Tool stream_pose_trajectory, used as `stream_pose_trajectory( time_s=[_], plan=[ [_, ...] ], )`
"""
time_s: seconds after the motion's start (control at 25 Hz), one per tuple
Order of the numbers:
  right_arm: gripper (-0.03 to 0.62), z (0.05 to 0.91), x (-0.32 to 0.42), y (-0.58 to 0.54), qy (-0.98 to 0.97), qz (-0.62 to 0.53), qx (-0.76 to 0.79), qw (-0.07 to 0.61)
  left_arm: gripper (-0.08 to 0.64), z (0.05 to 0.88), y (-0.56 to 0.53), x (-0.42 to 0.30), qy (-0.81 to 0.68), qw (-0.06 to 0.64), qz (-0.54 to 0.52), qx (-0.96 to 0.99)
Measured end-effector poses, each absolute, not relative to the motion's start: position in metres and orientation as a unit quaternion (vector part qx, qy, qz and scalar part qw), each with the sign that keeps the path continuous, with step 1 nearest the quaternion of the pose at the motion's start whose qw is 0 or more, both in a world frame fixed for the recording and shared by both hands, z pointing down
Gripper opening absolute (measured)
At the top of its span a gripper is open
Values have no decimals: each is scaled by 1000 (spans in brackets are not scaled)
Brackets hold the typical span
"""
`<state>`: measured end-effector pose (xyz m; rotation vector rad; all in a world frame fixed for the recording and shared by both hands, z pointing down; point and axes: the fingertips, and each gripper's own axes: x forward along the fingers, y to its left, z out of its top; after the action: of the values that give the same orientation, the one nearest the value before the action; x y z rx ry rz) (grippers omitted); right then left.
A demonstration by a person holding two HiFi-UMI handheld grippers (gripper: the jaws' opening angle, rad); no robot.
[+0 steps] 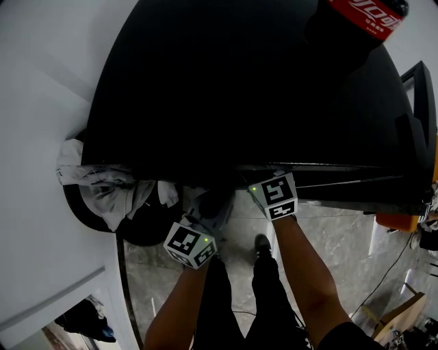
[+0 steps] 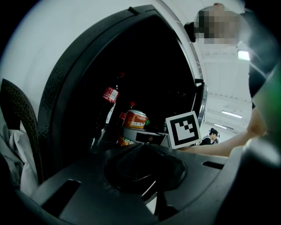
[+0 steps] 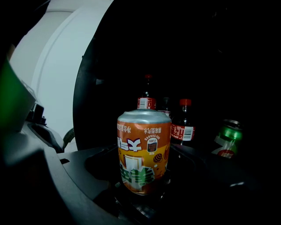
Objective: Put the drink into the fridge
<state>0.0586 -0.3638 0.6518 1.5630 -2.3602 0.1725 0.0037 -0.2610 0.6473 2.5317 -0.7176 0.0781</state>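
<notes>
The drink is an orange can (image 3: 143,151) with its print upside down. My right gripper (image 3: 144,186) is shut on it, holding it at the dark opening of the black fridge (image 1: 239,89). The can (image 2: 135,118) also shows in the left gripper view beside the right gripper's marker cube (image 2: 183,128). Inside the fridge stand cola bottles (image 3: 147,102) (image 3: 185,122) and a green can (image 3: 228,139). My left gripper (image 2: 145,166) is shut with nothing in it, lower and to the left. Both marker cubes (image 1: 191,245) (image 1: 276,195) sit at the fridge's front edge; the jaws are hidden there.
A cola bottle (image 1: 366,15) stands on the fridge top. The open fridge door (image 1: 419,116) juts out at the right. A black bin (image 1: 140,229) with white cloth (image 1: 102,188) sits at the left by a white wall. Cables and boxes lie on the floor at the right.
</notes>
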Motion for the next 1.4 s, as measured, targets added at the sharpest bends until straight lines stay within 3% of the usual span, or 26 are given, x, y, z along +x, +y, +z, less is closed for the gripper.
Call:
stream_pose_trajectory(
  time_s=[0.84,1.4],
  plan=[
    [316,673,67,-367,-797,95,571,173,20,644,-268,8,-262,253,24,931],
    [316,613,70,-342,-804,26,578,139,20,639,-249,4,-258,259,30,930]
  ],
)
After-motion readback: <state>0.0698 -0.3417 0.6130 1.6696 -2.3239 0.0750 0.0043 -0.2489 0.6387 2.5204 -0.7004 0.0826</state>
